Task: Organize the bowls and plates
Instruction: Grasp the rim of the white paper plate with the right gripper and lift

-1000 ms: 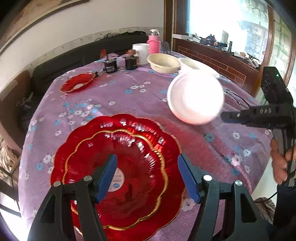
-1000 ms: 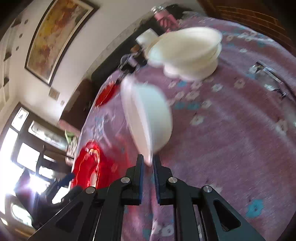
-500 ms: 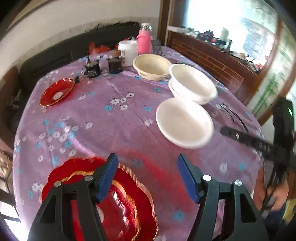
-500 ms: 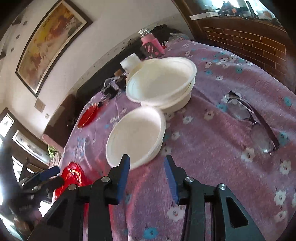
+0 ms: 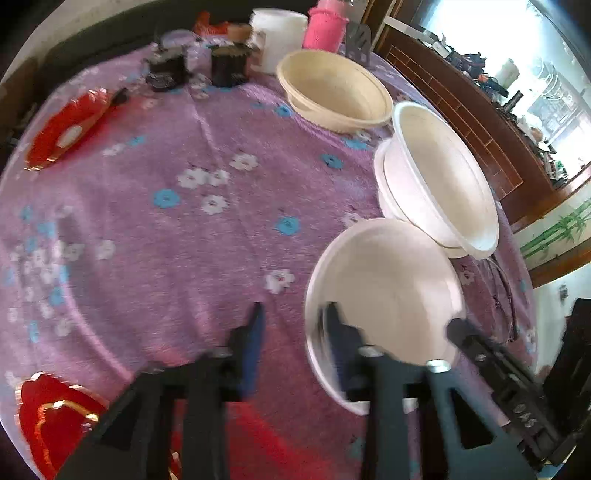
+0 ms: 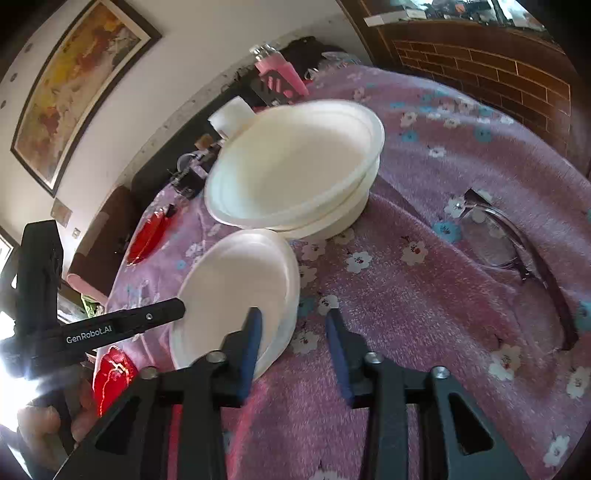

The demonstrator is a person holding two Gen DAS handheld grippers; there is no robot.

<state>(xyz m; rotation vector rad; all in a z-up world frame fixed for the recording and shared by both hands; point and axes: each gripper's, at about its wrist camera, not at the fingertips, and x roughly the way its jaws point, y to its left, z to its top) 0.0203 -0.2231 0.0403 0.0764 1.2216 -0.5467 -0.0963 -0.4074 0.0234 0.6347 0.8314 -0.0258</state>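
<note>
A single white bowl [image 5: 388, 291] [image 6: 240, 291] rests on the purple flowered tablecloth [image 5: 184, 221]. My left gripper [image 5: 293, 328] is open, its jaws straddling the bowl's near rim, one finger inside the bowl. My right gripper [image 6: 293, 332] is open, its jaws straddling the bowl's opposite rim. A stack of white bowls [image 5: 439, 177] [image 6: 295, 173] stands just beyond. A cream bowl [image 5: 332, 92] sits further back. Red plates lie at the near left corner [image 5: 55, 421] and a small red plate [image 5: 66, 129] at the far left.
Eyeglasses [image 6: 517, 251] lie on the cloth to the right. A pink bottle [image 5: 325, 26], a white container [image 5: 279, 33] and small dark jars [image 5: 229, 66] stand at the table's far edge. A brick ledge [image 6: 480, 66] runs beyond the table.
My right gripper opened and let the white bowl down onto the cloth beside the stack. My left gripper left the red plates, moved right to the bowl and narrowed its jaws.
</note>
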